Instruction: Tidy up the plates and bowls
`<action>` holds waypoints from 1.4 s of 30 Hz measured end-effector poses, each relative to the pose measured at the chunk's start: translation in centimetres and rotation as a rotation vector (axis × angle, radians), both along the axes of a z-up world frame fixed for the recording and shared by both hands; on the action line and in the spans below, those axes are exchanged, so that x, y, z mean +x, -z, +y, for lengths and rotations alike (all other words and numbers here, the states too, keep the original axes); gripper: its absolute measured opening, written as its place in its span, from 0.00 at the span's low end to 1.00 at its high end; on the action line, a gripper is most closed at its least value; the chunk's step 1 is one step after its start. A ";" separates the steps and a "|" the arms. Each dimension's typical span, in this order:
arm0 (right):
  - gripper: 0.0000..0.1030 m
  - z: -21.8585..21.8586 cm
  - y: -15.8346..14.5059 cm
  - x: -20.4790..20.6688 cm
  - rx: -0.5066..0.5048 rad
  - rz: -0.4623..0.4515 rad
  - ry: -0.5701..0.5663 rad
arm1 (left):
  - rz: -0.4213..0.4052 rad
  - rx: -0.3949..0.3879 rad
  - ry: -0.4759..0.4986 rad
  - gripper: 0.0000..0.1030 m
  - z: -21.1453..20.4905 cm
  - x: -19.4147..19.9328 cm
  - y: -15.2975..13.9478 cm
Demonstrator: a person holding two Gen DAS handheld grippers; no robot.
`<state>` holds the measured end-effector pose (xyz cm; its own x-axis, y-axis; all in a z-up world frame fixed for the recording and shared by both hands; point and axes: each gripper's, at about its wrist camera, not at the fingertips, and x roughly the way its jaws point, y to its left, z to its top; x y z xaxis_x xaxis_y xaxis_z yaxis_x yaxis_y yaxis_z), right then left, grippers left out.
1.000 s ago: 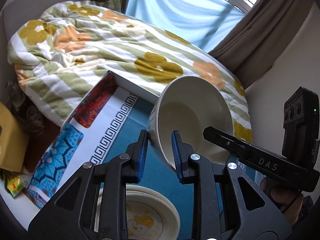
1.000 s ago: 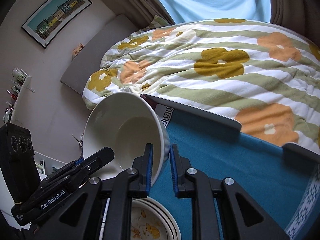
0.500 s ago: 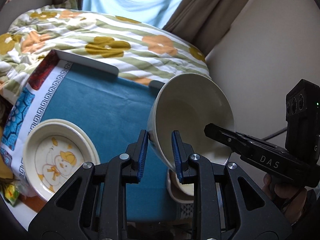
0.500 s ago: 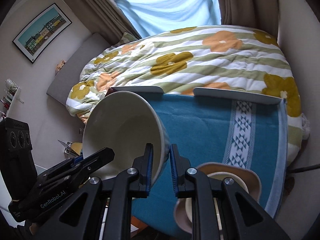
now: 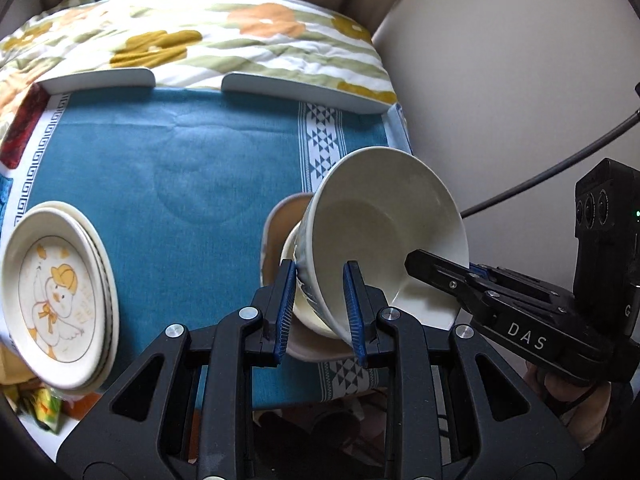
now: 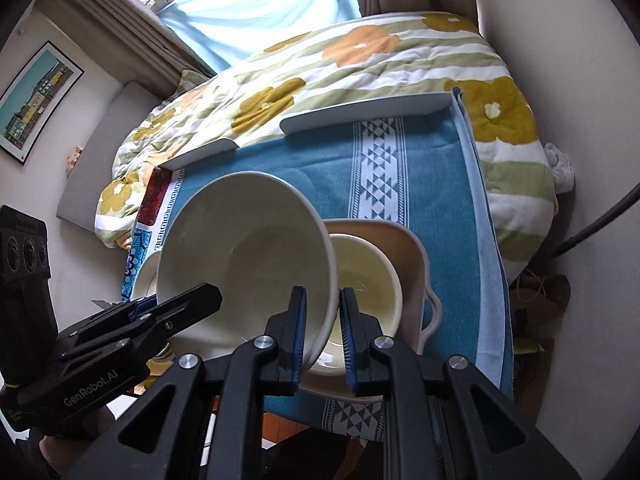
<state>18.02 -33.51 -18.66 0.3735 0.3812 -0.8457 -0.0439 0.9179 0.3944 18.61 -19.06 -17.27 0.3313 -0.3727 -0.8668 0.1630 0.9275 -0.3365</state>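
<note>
Now swung away from the duck plates (image 5: 60,300) and hanging tilted over the small bowl (image 6: 366,280) in the beige dish (image 6: 412,268). Left tongs (image 5: 320,300) and right tongs (image 6: 323,332) both pinching the large bowl (image 5: 384,240) by opposite rim edges. Worth levelling before nesting, releasing together. Small bowl's near rim staying hidden; clearance hard to judge.

Floral bed (image 6: 360,68) (probably daylit window (image 6: 256,4))

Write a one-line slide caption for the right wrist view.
Both grippers, right and left, carry a cream bowl by its rim over a smaller bowl on a beige tray.
</note>
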 end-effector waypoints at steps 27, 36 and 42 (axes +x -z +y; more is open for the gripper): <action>0.15 0.0 4.3 0.2 -0.159 0.042 0.052 | 0.055 0.323 0.179 0.21 -4.7 2.4 5.2; 0.15 0.1 4.3 0.0 -0.163 0.035 0.047 | 0.028 0.351 0.173 0.21 -4.8 2.0 5.6; 0.15 -0.1 4.0 0.0 -0.147 0.039 0.042 | 0.022 0.341 0.173 0.21 -4.4 1.9 4.9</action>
<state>18.00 -33.58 -22.68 0.3527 0.2368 -0.9053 0.0085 0.9666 0.2562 20.49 -23.42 -22.13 0.2684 -0.1104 -0.9569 0.3226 0.9464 -0.0187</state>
